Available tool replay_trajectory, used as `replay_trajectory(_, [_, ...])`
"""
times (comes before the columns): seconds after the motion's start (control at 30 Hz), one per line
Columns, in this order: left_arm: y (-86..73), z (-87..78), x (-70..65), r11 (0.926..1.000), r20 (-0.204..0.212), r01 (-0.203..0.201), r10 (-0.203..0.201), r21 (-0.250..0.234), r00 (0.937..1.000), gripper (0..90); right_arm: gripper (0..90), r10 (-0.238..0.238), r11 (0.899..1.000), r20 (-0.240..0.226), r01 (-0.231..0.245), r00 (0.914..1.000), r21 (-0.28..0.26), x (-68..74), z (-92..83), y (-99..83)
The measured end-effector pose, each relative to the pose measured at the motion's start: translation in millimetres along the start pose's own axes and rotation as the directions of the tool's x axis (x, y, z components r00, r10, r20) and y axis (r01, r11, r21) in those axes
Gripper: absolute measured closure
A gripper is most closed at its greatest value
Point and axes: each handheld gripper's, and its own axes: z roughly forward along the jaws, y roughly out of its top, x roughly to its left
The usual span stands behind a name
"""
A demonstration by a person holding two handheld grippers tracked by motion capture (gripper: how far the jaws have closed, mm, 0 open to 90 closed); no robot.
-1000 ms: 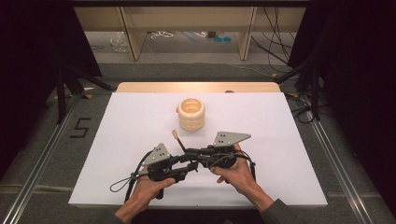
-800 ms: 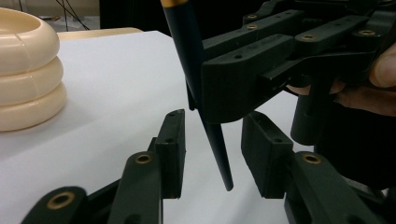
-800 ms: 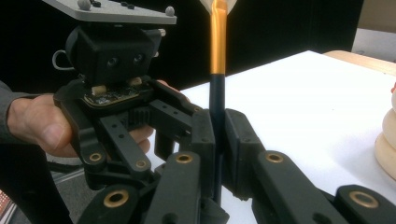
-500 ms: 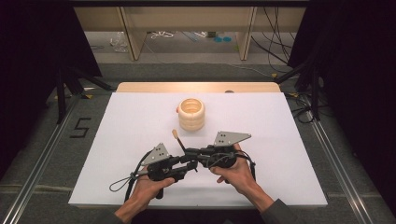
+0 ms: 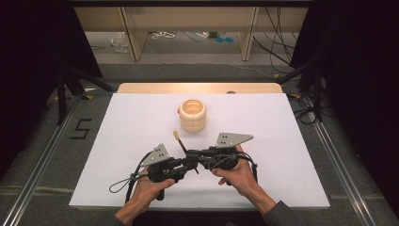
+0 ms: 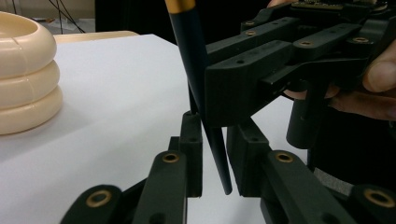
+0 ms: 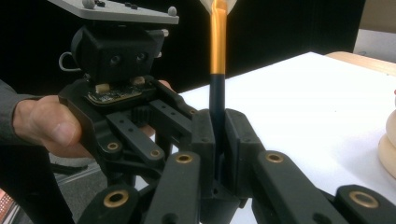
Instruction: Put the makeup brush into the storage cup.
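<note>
The only legible marking is a dark numeral "5" (image 5: 81,128) on the grey floor left of the table. The work item is a slim brush (image 5: 180,142) with a black tapered handle, a gold-orange ferrule (image 7: 217,39) and a pale tip; the bristles are too blurred to describe further. In the high view it stands tilted above the white table surface (image 5: 291,141), near the front centre, between the two grippers and in front of the cream stacked-ring holder (image 5: 192,114), well apart from it. The right gripper (image 7: 219,140) has its jaws clamped together on the black handle, with the ferrule rising above them. The left gripper (image 6: 215,154) meets it nose to nose; its jaws have just been closing, and the pointed lower end of the handle lies between them. In the left gripper view a narrow gap remains on each side of the handle, so the pads do not press on it. Each gripper is held in one hand (image 5: 149,187), and a grey triangular plate (image 5: 232,139) tops the right one.
</note>
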Motion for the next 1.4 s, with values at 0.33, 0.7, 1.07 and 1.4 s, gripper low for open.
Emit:
replay_trajectory(0.33, [0.0,-2.8,1.9,0.9986,-0.013,0.052,-0.052,-0.001,0.9986,83.3,83.7,0.016,1.0,-0.002,-0.016,0.9999,0.01,1.3,-3.1,1.0])
replay_trajectory(0.7, [0.3,-4.4,3.9,0.9994,-0.042,0.029,-0.028,0.018,0.9987,83.7,77.7,0.019,1.0,-0.011,-0.019,0.9997,0.013,1.0,-4.5,2.1])
replay_trajectory(1.07, [1.4,-8.3,11.5,0.999,-0.119,-0.008,0.013,0.044,0.9929,83.7,47.5,0.028,0.999,0.149,-0.025,0.9885,-0.022,-7.3,-22.0,10.5])
replay_trajectory(1.4, [4.2,-14.1,18.5,0.9991,-0.147,-0.025,0.03,0.035,0.9887,83.7,35.7,0.043,0.999,0.282,-0.042,0.9585,-0.008,-15.4,-38.7,2.5])
